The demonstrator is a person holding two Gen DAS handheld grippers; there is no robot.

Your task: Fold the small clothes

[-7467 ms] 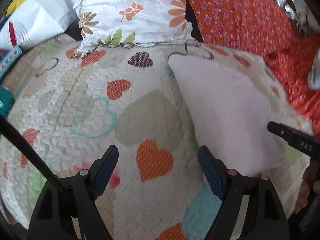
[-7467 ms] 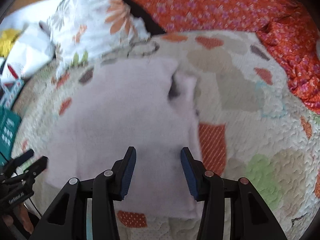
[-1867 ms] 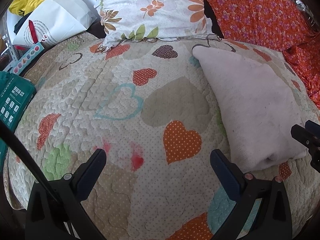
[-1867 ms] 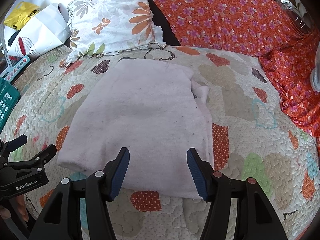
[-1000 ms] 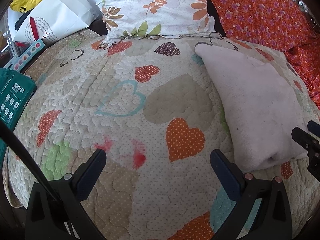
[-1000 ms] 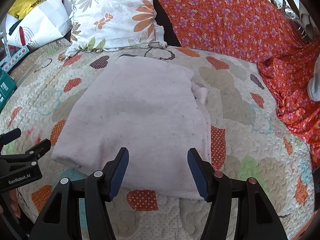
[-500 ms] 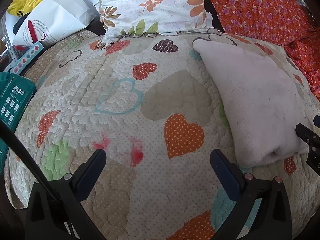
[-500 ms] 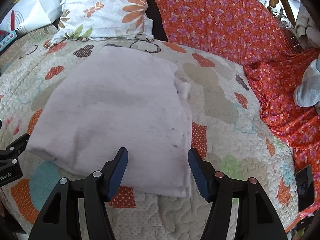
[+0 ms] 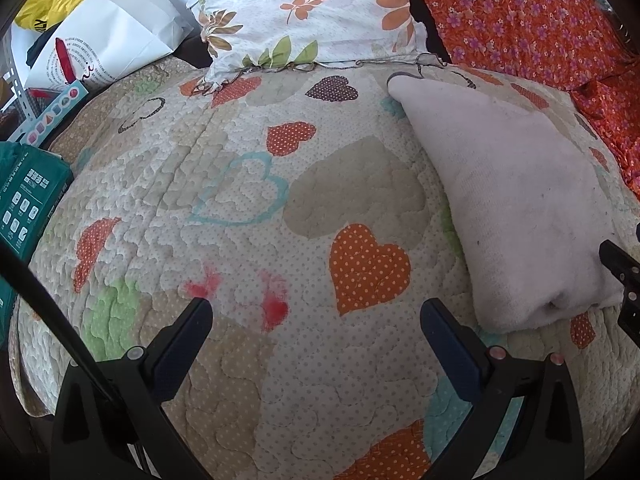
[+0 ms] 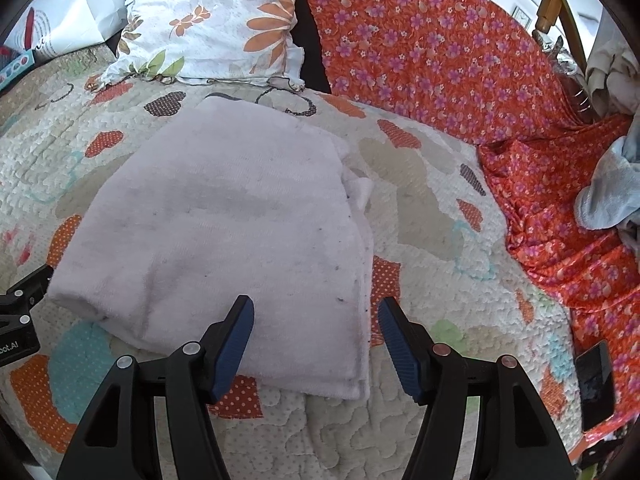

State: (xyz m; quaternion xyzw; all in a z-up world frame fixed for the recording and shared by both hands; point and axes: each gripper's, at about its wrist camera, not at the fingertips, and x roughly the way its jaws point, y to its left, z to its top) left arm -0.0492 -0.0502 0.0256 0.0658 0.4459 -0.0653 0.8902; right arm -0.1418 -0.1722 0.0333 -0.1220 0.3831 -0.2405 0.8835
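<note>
A folded pale pink-white garment (image 10: pixel 232 224) lies flat on the heart-patterned quilt (image 10: pixel 420 200). In the left wrist view it (image 9: pixel 516 204) is at the right. My right gripper (image 10: pixel 316 312) is open and empty, held just above the garment's near edge. My left gripper (image 9: pixel 316 316) is open and empty over bare quilt (image 9: pixel 240 200), left of the garment. The tip of the right gripper (image 9: pixel 620 268) shows at the right edge of the left wrist view, and the left gripper's tip (image 10: pixel 20 300) at the left edge of the right wrist view.
A floral pillow (image 9: pixel 304 12) and an orange flowered cloth (image 10: pixel 460 60) lie at the back. A white paper bag (image 9: pixel 96 44) and a green box (image 9: pixel 24 200) sit at the left. A grey cloth (image 10: pixel 608 196) and a black phone (image 10: pixel 596 384) are at the right.
Both grippers have drawn back slightly from the garment and stay open. The right wrist view has swung to the right. The garment has not moved.
</note>
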